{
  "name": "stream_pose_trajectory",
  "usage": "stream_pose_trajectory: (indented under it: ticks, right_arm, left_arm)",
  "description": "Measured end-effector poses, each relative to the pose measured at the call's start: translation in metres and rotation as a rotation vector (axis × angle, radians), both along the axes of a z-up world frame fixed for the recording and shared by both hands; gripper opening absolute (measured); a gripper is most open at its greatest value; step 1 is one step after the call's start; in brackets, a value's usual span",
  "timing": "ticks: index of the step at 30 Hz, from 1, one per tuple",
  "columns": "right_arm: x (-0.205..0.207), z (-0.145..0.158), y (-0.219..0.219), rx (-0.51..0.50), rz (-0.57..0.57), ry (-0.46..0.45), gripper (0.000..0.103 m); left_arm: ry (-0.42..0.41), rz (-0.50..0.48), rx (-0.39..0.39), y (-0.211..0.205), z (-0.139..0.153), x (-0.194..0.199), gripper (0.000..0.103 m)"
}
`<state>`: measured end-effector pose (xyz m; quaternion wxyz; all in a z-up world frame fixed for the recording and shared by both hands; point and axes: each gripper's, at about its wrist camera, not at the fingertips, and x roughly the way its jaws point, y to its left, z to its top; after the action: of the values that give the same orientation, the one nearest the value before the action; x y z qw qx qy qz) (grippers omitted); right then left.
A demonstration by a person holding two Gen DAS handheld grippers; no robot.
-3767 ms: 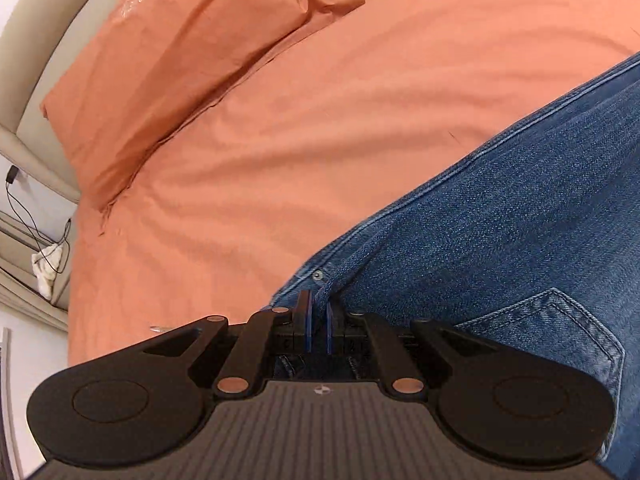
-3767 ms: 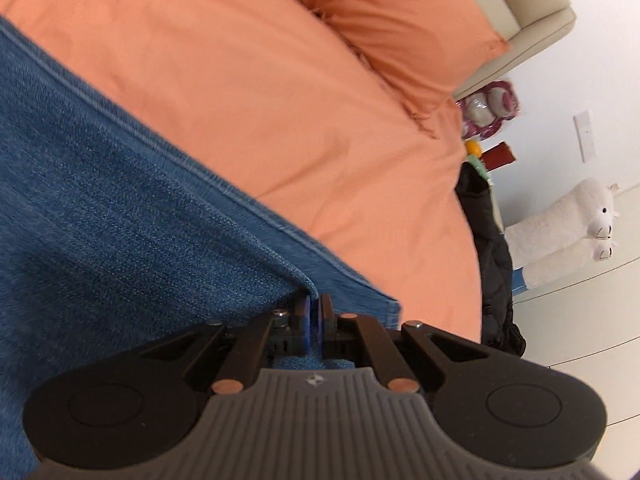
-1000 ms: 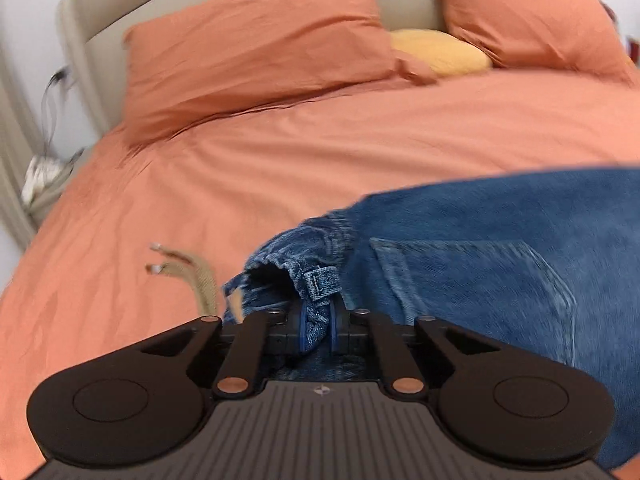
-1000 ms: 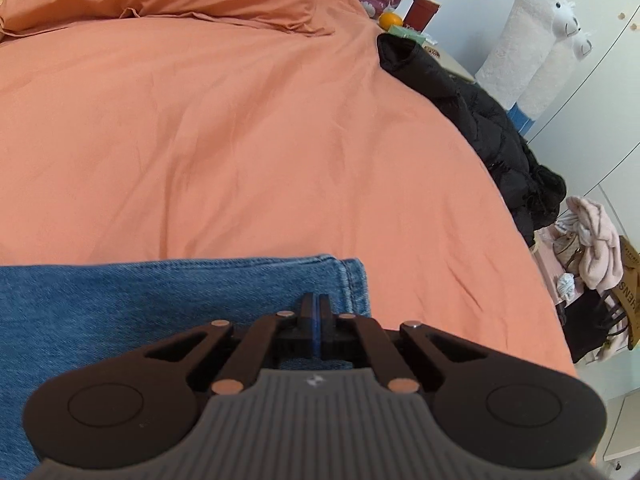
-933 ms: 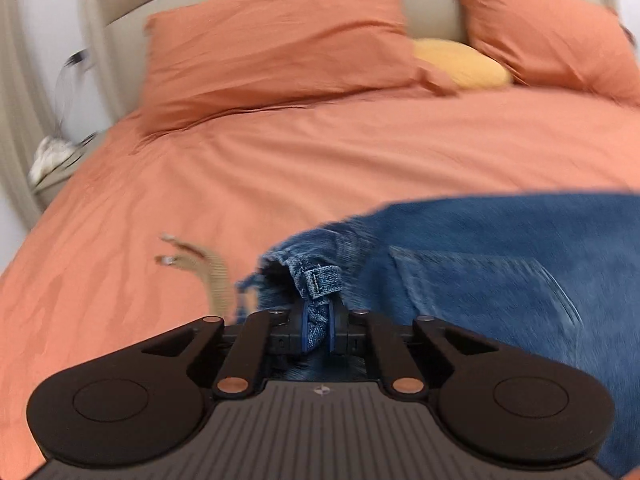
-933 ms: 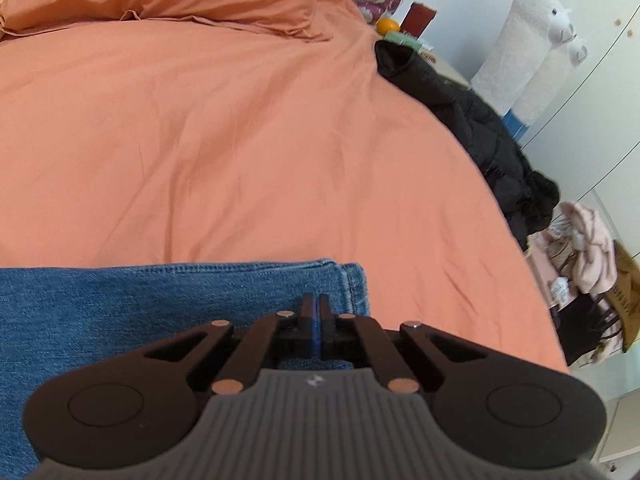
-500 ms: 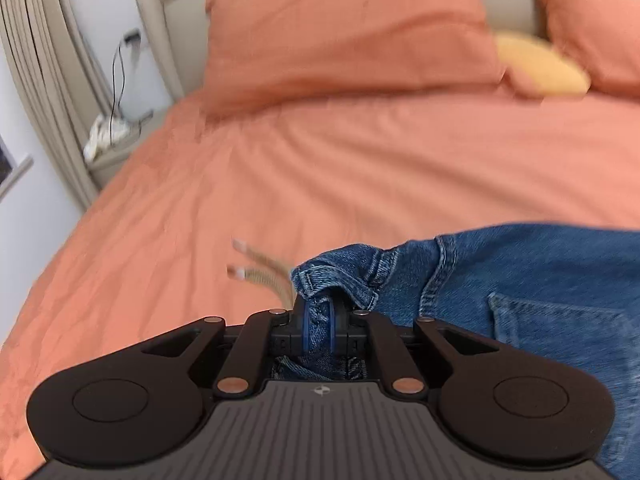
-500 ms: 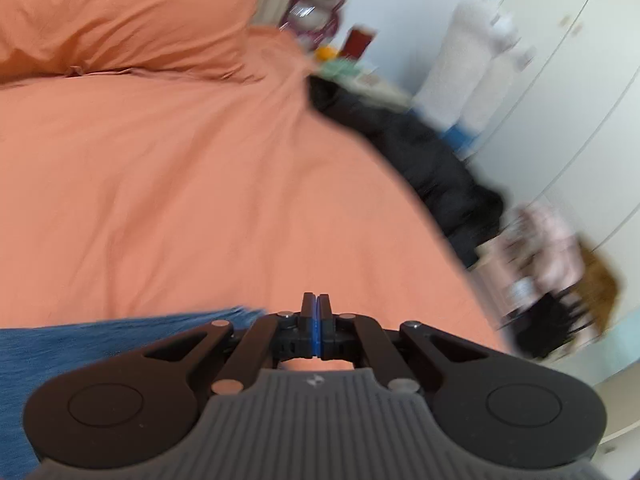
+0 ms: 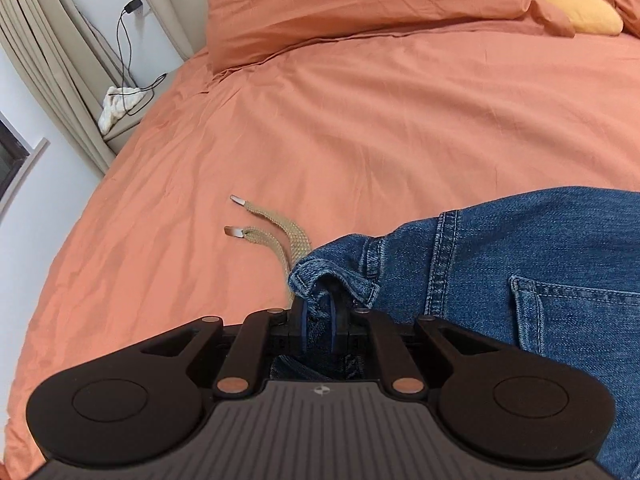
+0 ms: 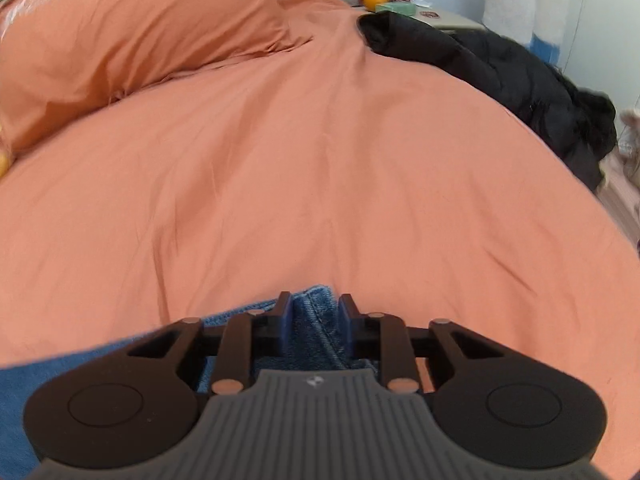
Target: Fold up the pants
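Blue denim pants (image 9: 500,264) lie on the orange bed (image 9: 360,120), back pocket up, a beige drawstring (image 9: 276,232) trailing out at the waist. My left gripper (image 9: 318,314) has its jaws slightly parted around the bunched waistband corner; the fabric still sits between them. In the right wrist view, my right gripper (image 10: 314,312) is open, its jaws spread apart over the hem of the pants (image 10: 316,320), which lies flat on the bed (image 10: 320,160).
Orange pillows (image 9: 360,4) and a yellow cushion (image 9: 568,4) lie at the headboard. A black jacket (image 10: 500,68) lies on the bed's right edge. A nightstand (image 10: 424,12) holds small items. Another nightstand with a cable (image 9: 124,100) stands on the left.
Both grippers lowered the pants onto the bed. The right gripper opened and let go of the hem. The left jaws have parted slightly on the waistband.
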<state>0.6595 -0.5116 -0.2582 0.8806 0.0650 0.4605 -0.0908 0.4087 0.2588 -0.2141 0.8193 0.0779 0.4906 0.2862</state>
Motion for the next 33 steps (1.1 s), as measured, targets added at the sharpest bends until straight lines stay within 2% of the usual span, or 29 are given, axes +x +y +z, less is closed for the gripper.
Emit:
stream_pose_trajectory:
  ticks: [2, 4, 8, 9, 10, 11, 12, 13, 17, 22, 25, 27, 31, 33]
  right_arm:
    - [-0.001, 0.006, 0.008, -0.072, 0.054, -0.039, 0.014]
    - [0.001, 0.009, 0.01, -0.104, 0.062, -0.061, 0.013]
    - [0.012, 0.001, 0.018, -0.155, 0.077, -0.046, 0.015]
    - [0.014, -0.002, 0.02, -0.165, 0.074, -0.035, 0.018]
    - [0.014, -0.004, 0.02, -0.177, 0.063, -0.015, 0.023]
    - [0.013, -0.003, 0.019, -0.192, 0.048, -0.005, 0.029]
    - [0.012, 0.001, 0.018, -0.208, 0.029, -0.014, 0.04]
    - [0.008, 0.007, 0.018, -0.211, 0.024, -0.03, 0.041]
    - [-0.02, 0.032, 0.009, -0.153, 0.041, -0.043, 0.041]
    - [-0.08, 0.05, 0.004, -0.066, 0.045, -0.051, 0.041]
    - [-0.122, 0.052, 0.01, -0.058, 0.066, -0.036, 0.039]
    - [-0.146, 0.049, 0.007, -0.026, 0.042, -0.033, 0.039]
    - [-0.185, 0.041, -0.014, 0.129, -0.099, -0.049, 0.04]
    - [-0.205, 0.04, -0.006, 0.17, -0.097, -0.067, 0.04]
  left_arm:
    - [0.02, 0.005, 0.028, -0.004, -0.005, 0.003, 0.011]
    - [0.036, 0.013, 0.055, -0.008, -0.009, 0.006, 0.011]
    - [0.059, 0.036, 0.091, -0.012, -0.012, 0.012, 0.014]
    - [0.067, 0.039, 0.099, -0.014, -0.011, 0.013, 0.017]
    - [0.076, 0.031, 0.118, -0.017, -0.009, 0.013, 0.025]
    - [0.083, 0.026, 0.138, -0.018, -0.005, 0.012, 0.029]
    - [0.083, 0.022, 0.144, -0.019, 0.0, 0.011, 0.037]
    - [0.073, 0.017, 0.136, -0.02, 0.007, 0.007, 0.041]
    - [-0.001, -0.024, 0.083, -0.027, 0.037, -0.013, 0.043]
    - [-0.063, -0.17, 0.016, -0.069, 0.066, -0.044, 0.043]
    - [-0.064, -0.28, -0.028, -0.106, 0.077, -0.066, 0.043]
    - [-0.067, -0.345, -0.053, -0.131, 0.081, -0.084, 0.043]
    - [-0.071, -0.435, -0.142, -0.177, 0.082, -0.118, 0.043]
    - [-0.066, -0.471, -0.19, -0.197, 0.078, -0.134, 0.043]
